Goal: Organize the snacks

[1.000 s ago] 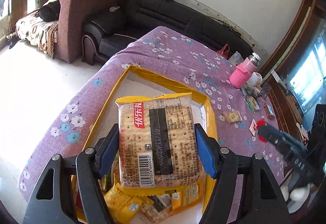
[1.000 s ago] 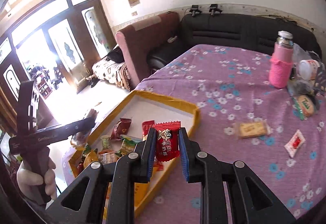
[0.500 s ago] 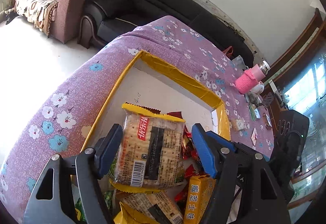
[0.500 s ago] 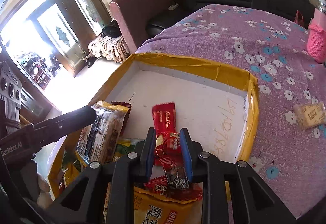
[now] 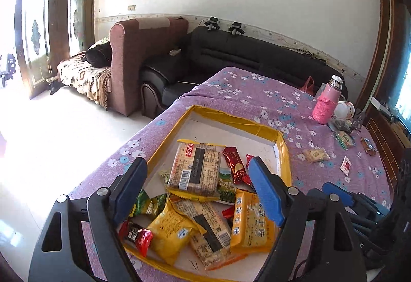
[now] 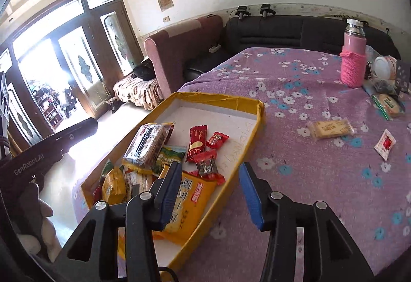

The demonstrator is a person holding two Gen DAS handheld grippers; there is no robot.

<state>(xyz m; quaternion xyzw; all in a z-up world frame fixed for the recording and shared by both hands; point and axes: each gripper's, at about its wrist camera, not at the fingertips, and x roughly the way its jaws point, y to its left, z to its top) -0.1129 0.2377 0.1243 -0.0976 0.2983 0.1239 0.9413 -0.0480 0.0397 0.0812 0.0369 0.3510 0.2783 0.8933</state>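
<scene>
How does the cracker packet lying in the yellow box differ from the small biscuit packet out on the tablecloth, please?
The cracker packet is larger, with yellow ends and a barcode label; the small biscuit packet is clear-wrapped and pale. The cracker packet rests on other snacks inside the yellow box; the biscuit packet lies alone, flat on the floral tablecloth. Neither is held by a gripper.

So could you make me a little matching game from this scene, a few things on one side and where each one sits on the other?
Things:
1. cracker pack
2. pink bottle
3. small white sachet
4. black sofa

Places:
A. behind the table
B. flat on the cloth, outside the box
C. in the yellow box
D. upright at the table's far side

Pairs: 1-C, 2-D, 3-B, 4-A
</scene>
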